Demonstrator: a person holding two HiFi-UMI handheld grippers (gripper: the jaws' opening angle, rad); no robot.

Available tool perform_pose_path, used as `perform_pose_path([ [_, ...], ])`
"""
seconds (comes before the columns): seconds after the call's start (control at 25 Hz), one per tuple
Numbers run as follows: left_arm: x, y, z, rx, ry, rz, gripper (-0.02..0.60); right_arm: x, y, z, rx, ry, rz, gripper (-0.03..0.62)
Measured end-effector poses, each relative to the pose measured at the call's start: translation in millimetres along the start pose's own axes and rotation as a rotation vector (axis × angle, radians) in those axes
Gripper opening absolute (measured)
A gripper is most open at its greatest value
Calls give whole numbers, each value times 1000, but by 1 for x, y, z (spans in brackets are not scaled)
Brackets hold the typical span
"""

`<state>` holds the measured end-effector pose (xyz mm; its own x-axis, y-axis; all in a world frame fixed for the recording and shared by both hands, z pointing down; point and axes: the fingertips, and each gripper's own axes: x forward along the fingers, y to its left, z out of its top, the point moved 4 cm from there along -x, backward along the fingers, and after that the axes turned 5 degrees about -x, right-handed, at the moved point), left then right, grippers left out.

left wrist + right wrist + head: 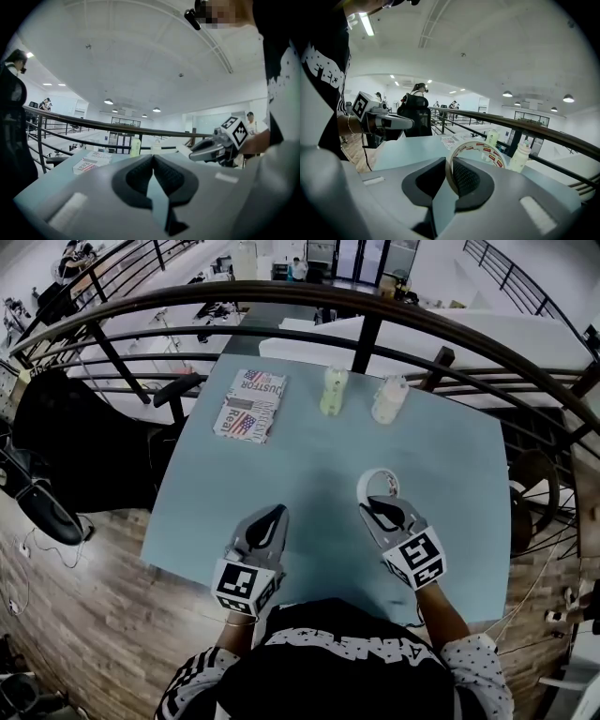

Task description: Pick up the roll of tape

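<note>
From where I stand, the right gripper (451, 161) has its jaws pressed together on the near wall of the roll of tape (477, 151), one jaw inside the ring and the other outside. The roll stands on edge in front of the jaws, its printed band facing up and away. From above it sits at the right gripper's tips, over the right-hand half of the pale blue counter (309, 465). I cannot tell whether its lower rim touches the surface or has cleared it.

The left gripper (153, 157) hovers just beside the right one with its jaws closed and nothing between them.

The grip looks thin to me. The jaws hold only a narrow strip of the wall, and most of the ring hangs out beyond them. I'd judge that a quick lift or a turn of the wrist could swing the roll around that pinch point, and it could then slide out sideways. If it drops on its edge it may roll across the counter rather than lie flat.

A pale green bottle (333, 390) and a white bottle (390, 399) stand at the far edge, and a printed packet (250, 405) lies to their left. All three are well apart from the roll. A loose roll heading that way could tip the bottles, which look tall for their footing. A slow, level rise should lower that risk.
</note>
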<state>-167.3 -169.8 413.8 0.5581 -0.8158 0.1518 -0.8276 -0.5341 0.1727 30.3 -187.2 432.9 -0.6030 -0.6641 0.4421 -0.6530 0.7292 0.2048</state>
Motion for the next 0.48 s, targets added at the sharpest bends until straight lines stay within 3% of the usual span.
perform_pose_path([
  [0.48,1,3,-2,-1,-3,-3,0,-11,1,25,-32,-80,-18,55],
])
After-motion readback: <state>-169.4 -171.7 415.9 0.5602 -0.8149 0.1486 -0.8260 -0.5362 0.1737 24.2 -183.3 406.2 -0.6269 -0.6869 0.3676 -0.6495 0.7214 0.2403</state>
